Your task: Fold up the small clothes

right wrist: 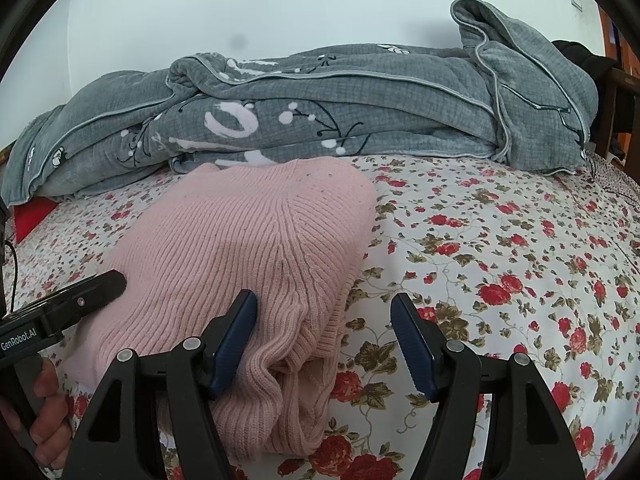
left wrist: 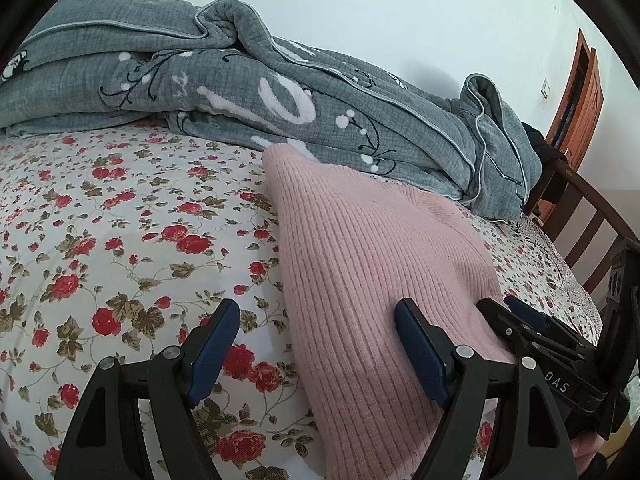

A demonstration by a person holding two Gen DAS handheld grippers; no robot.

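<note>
A folded pink ribbed knit sweater [left wrist: 372,272] lies on the floral bed sheet [left wrist: 120,240]; it also shows in the right wrist view [right wrist: 248,248]. My left gripper [left wrist: 318,320] is open and empty, its right finger resting over the sweater's left side, its left finger over the sheet. My right gripper [right wrist: 324,314] is open and empty, straddling the sweater's right edge; its left finger sits on the knit. The right gripper also shows at the right of the left wrist view [left wrist: 520,316], and the left gripper at the left of the right wrist view [right wrist: 100,284].
A crumpled grey quilt [left wrist: 280,92] with white flower print lies along the back of the bed against the wall, and shows in the right wrist view [right wrist: 360,112]. A wooden bed rail [left wrist: 580,216] and a brown door [left wrist: 580,92] are at the right.
</note>
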